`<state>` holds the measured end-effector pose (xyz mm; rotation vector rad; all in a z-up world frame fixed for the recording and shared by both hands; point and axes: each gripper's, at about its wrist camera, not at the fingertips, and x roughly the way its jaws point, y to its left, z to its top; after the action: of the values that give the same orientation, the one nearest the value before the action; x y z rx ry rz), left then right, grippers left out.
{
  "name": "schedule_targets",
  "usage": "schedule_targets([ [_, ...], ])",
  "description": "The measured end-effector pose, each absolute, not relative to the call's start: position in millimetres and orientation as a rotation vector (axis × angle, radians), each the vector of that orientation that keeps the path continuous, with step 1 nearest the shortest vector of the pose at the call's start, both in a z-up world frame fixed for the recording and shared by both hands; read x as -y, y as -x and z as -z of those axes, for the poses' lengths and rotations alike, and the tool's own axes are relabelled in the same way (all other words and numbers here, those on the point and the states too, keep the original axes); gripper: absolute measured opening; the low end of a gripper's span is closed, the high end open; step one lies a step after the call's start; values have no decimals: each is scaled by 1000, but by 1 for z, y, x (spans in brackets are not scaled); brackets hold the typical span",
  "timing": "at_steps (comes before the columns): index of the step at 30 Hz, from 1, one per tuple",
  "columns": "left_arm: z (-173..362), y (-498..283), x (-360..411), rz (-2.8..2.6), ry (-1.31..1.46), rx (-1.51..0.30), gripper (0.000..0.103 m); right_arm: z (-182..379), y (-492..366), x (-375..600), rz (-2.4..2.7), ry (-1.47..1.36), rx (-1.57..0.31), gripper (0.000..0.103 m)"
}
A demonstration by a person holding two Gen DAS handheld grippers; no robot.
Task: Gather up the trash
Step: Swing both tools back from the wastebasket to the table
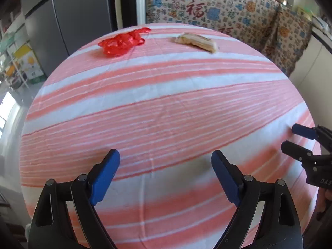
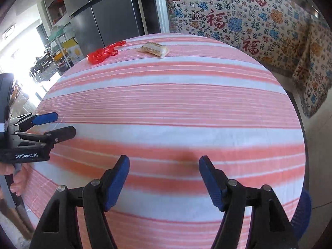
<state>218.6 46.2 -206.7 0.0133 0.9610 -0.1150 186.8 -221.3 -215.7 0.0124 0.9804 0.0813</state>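
Left gripper [image 1: 165, 157] and right gripper [image 2: 164, 163] low over the near part of the striped tablecloth [image 1: 157, 112], jaws of both spread wide, nothing between them. At the far edge, well apart from both: crumpled red plastic bag [image 1: 122, 44] on the left, beige wrapper [image 1: 197, 42] near it on the right.

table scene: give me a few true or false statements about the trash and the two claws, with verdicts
1. A crumpled red plastic bag lies on the striped tablecloth. True.
2. The left claw is shut on the red bag. False: it is open, holds nothing, and is on the near side of the table from it.
3. A tan wrapper lies to the right of the red bag. True.
4. The two trash items touch. False: bare cloth separates them.
5. The right claw is open and empty. True.
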Motion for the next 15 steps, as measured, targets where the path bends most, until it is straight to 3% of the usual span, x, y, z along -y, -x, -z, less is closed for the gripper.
schedule_targets([
  [4,212,-241,-64,55,-38,-978,103,224,-204,203,-41,40,-968,75],
  [9,213,-270,-90,28,-12,-935,103,227,-218,201,-17,53,-938,90],
  [15,212,-335,-107,36,-15,-929,103,229,-225,199,-14,58,-939,91],
])
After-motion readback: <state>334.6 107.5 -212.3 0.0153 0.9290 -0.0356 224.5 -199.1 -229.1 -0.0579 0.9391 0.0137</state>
